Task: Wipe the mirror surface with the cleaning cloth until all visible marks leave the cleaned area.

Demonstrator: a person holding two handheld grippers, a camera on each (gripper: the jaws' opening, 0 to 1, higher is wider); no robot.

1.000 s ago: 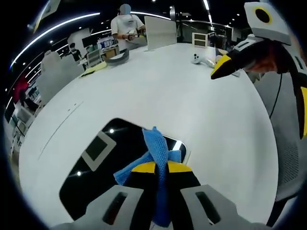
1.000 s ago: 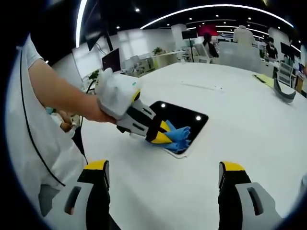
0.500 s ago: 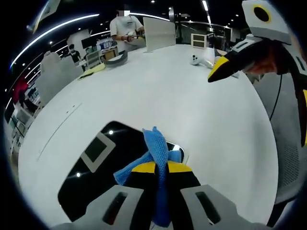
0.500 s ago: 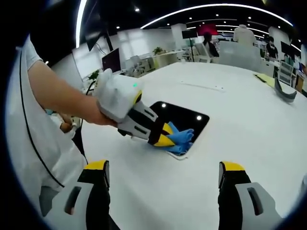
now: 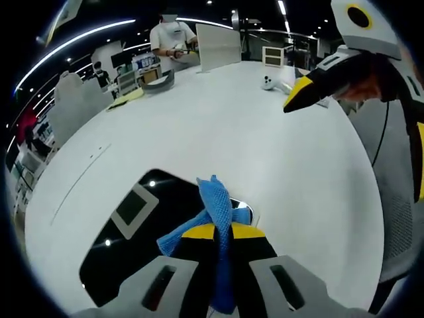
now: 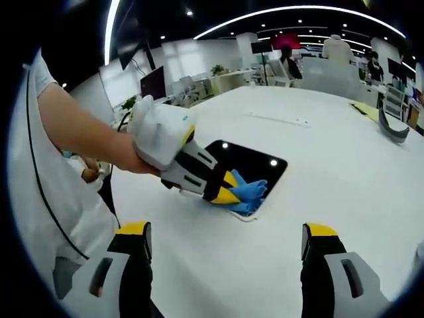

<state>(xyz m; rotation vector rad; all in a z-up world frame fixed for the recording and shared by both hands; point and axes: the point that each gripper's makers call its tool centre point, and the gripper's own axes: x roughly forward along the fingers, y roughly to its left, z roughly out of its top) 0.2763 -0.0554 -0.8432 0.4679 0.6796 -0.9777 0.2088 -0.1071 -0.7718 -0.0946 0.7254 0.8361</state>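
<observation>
White laminate covers the big round table (image 5: 218, 126), which fills the middle of both views and is bare for most of its width. Low in the left gripper view, left of centre, the mirror (image 5: 142, 228) lies flat on it as a dark rounded rectangle reflecting ceiling lights and a pale square panel; in the right gripper view the same mirror (image 6: 255, 162) sits near the middle of the frame. The left gripper (image 5: 222, 231) rises from the bottom of its own view with its yellow-tipped jaws pressed together, pinching the blue cleaning cloth (image 5: 215, 202), which bunches up over the mirror's right-hand corner. In the right gripper view that left gripper (image 6: 230, 187) comes in from the left, held by a person's hand (image 6: 129, 156), and hides the mirror's near corner with the cloth (image 6: 250, 194) under its tip. The right gripper (image 6: 225, 242) stands spread wide at the bottom of its view, nothing between the jaws, well apart from the mirror; it also juts in at the upper right of the left gripper view (image 5: 311, 89). Along the table's far edge, at the top of the left gripper view, are a white upright panel (image 5: 222, 43), a grey curved object (image 5: 158, 81), a yellow sheet (image 5: 129, 97) and a small white device (image 5: 270, 81), with a standing person (image 5: 171, 36) behind.
</observation>
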